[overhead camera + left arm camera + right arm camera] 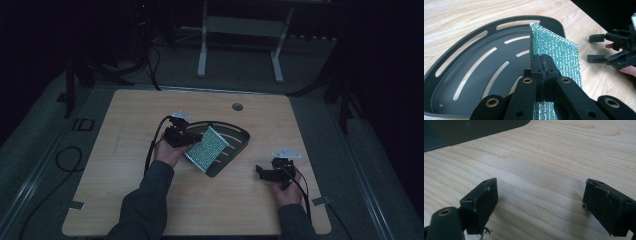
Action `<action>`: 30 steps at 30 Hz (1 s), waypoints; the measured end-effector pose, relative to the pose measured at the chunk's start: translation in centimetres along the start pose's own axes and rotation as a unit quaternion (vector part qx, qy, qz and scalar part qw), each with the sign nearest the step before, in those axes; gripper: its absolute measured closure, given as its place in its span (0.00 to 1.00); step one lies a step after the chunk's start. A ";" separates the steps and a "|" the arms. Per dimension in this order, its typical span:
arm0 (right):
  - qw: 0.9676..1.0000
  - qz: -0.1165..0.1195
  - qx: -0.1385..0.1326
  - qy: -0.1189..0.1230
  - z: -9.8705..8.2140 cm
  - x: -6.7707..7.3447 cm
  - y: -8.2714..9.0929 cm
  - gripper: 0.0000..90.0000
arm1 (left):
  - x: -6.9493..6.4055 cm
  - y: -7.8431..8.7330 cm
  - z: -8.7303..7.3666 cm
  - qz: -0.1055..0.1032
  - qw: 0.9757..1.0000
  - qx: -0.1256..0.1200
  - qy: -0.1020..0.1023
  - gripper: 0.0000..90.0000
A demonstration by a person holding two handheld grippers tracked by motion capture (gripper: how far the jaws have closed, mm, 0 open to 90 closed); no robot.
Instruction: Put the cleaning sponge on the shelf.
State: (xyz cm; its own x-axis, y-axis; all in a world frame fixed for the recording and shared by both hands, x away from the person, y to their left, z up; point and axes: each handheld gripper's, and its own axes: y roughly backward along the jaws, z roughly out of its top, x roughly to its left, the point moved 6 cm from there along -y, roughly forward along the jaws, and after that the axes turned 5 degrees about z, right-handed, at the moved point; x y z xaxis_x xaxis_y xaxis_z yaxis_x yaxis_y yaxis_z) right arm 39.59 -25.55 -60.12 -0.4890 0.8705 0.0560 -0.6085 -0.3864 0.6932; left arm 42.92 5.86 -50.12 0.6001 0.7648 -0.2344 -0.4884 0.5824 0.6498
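Observation:
A flat green-and-silver scrubbing pad [206,148] [555,51] stands tilted over a dark fan-shaped slotted tray [239,136] [469,62]. My left gripper [186,137] [541,60] is shut on the pad's near edge, holding it on edge above the tray's right part. My right gripper [261,171] [540,205] rests to the right of the tray, low over bare wood, jaws wide open with nothing between them. In the left gripper view it appears at the far right [596,48].
The light wooden table [130,195] has a round cable hole [237,106] at its back. Cables trail from both grippers. A white table frame [240,35] stands on the floor behind. The tray's corner [474,130] lies ahead of the right gripper.

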 end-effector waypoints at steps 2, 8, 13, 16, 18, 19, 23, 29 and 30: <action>1.000 0.000 0.000 0.000 0.0 0.0 0.0 0.14 | 0.0 -0.2 0.1 0.000 1.000 -0.003 0.002 1.00; 1.000 0.000 0.000 0.000 0.0 0.0 0.0 0.14 | 0.0 -0.6 0.5 0.004 1.000 -0.008 0.003 1.00; 1.000 0.000 0.000 0.000 0.0 0.0 0.0 0.14 | -0.1 -1.0 0.8 0.008 1.000 -0.016 0.004 1.00; 1.000 0.000 0.000 0.000 0.0 0.0 0.0 0.14 | -0.2 -1.3 0.9 0.008 1.000 -0.015 0.005 1.00; 1.000 0.000 0.000 0.000 0.0 0.0 0.0 0.14 | -0.2 -1.5 1.0 0.010 1.000 -0.016 0.003 1.00; 1.000 0.000 0.000 0.000 0.0 0.0 0.0 0.14 | -0.2 -1.6 1.1 0.009 1.000 -0.017 0.004 1.00; 1.000 0.000 0.000 0.000 0.0 0.0 0.0 0.14 | 0.0 -1.8 1.3 0.011 1.000 -0.025 0.007 1.00; 1.000 0.000 0.000 0.000 0.0 0.0 0.0 0.14 | 0.4 -2.0 1.4 0.014 0.999 -0.032 0.014 1.00; 1.000 0.000 0.000 0.000 0.0 0.0 0.0 0.14 | 0.4 -2.0 1.4 0.014 0.999 -0.032 0.014 1.00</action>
State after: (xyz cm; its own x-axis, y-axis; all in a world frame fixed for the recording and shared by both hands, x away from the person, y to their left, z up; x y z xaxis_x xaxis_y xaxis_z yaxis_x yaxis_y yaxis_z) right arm 39.59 -25.55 -60.12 -0.4889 0.8705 0.0563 -0.6084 -0.3865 0.6931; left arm 45.01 4.63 -50.46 0.5687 0.7876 -0.2373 -0.5446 0.5768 0.6089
